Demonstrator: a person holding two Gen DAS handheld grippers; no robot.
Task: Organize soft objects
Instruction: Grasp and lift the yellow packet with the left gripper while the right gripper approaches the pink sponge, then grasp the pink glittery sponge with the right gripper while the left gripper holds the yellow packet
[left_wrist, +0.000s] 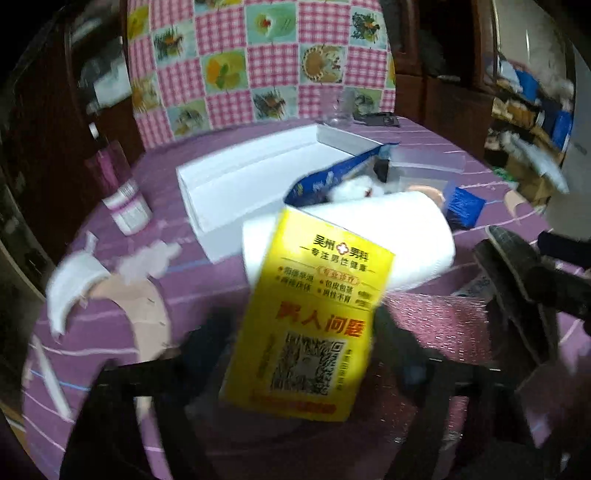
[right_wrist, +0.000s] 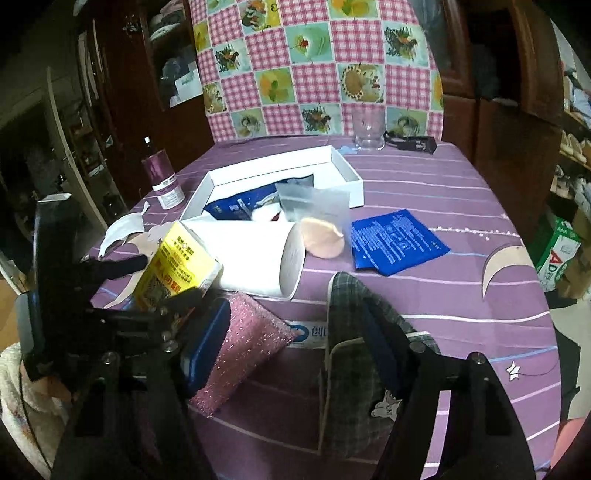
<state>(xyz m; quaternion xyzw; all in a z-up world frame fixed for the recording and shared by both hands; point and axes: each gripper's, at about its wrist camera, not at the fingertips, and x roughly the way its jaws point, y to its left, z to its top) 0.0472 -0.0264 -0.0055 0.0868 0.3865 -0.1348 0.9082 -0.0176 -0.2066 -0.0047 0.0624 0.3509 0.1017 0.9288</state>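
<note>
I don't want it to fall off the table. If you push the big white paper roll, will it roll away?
Probably. The white paper roll lies on its side, so a sideways nudge could roll it. The yellow tissue pack and white box nearby might stop it. It looks soft and light.

Blocking the near approach to the shallow white cardboard box (right_wrist: 280, 177): a white paper roll (right_wrist: 255, 254) lying crosswise. Lying open beyond the blue printed packet (right_wrist: 397, 245): bare purple striped tablecloth (right_wrist: 443, 177) on the right.

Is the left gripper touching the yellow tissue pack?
Touching. In the right wrist view, the left gripper clamps the yellow tissue pack between its black fingers.
</note>
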